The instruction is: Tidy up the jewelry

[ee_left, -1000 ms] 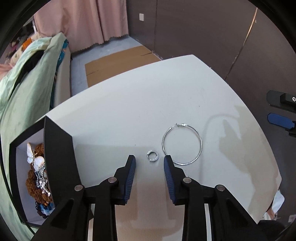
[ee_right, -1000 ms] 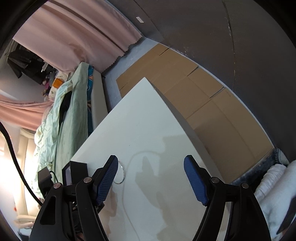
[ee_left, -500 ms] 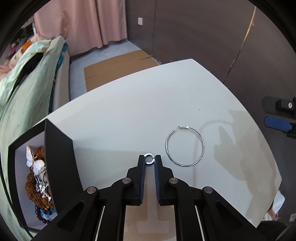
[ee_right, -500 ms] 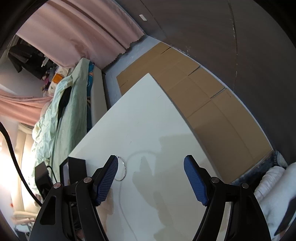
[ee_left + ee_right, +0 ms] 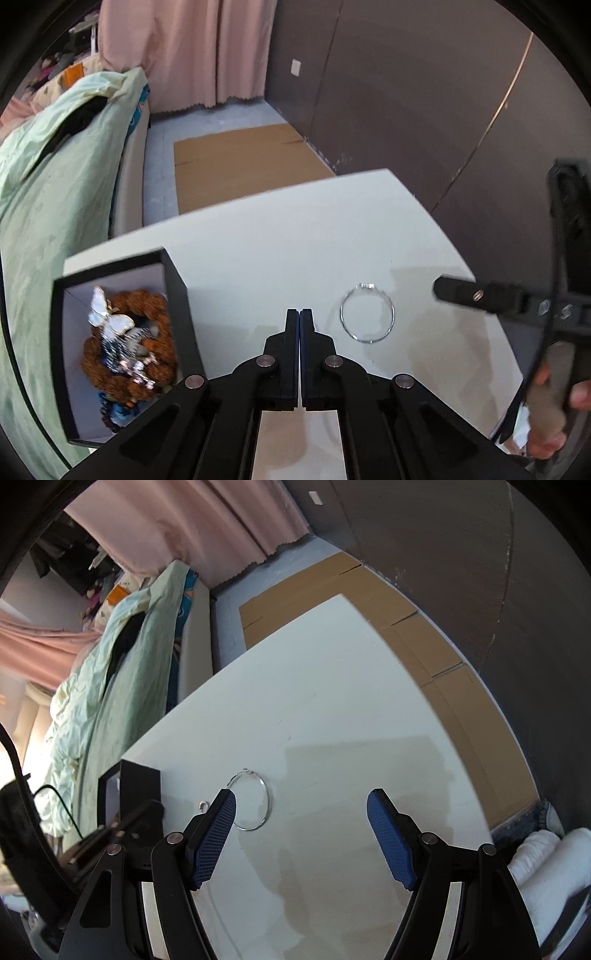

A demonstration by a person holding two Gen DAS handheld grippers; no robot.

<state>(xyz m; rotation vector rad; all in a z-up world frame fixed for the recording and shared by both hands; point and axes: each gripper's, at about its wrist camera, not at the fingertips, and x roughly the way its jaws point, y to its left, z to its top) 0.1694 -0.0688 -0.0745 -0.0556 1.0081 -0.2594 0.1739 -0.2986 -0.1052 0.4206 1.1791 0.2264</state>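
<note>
Lying flat on the white table (image 5: 258,258), big silver hoop (image 5: 367,314), left gripper (image 5: 299,317) just clamped fully shut beside it, small ring possibly left on the table (image 5: 204,805), right gripper (image 5: 301,805) held wide open and empty, black box (image 5: 177,295) of jewelry left of both.

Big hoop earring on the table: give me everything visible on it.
The hoop earring is one thin, silver-looking wire circle with a small clasp at its far edge. It lies flat on the white table, unbent as far as shows. Nothing touches it: it sits just right of the left gripper tips, and in the right wrist view it lies beyond the right gripper's left finger, which covers part of its near-left rim. The black box stands off to its left.
</note>
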